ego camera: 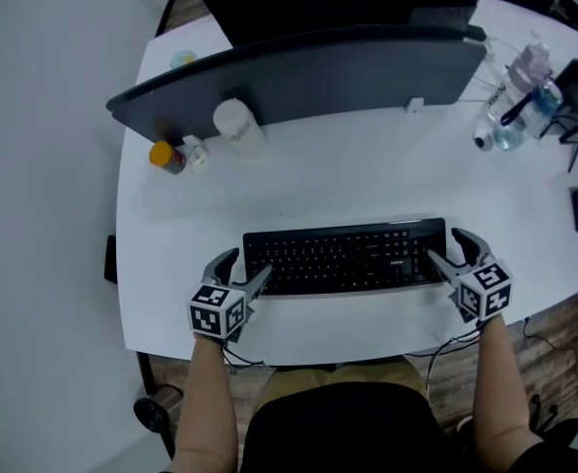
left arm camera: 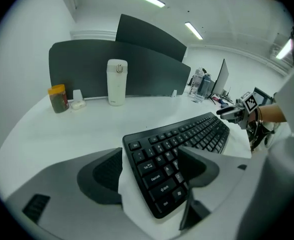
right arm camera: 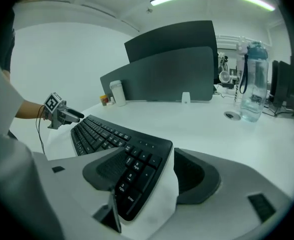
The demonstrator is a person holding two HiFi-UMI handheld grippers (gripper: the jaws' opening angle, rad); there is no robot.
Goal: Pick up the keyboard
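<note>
- Both sets of jaws stood wide open, gripping nothing: left gripper point(ego camera: 244, 267) straddled one end of the keyboard point(ego camera: 343, 256), right gripper point(ego camera: 449, 247) the other.
- Closing together, then lifting level, seemed best.

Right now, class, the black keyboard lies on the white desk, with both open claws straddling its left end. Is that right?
Not quite. The black keyboard lies on the white desk and both claws are open, but only the left claw straddles its left end; the right claw straddles its right end. The head view shows this.
</note>
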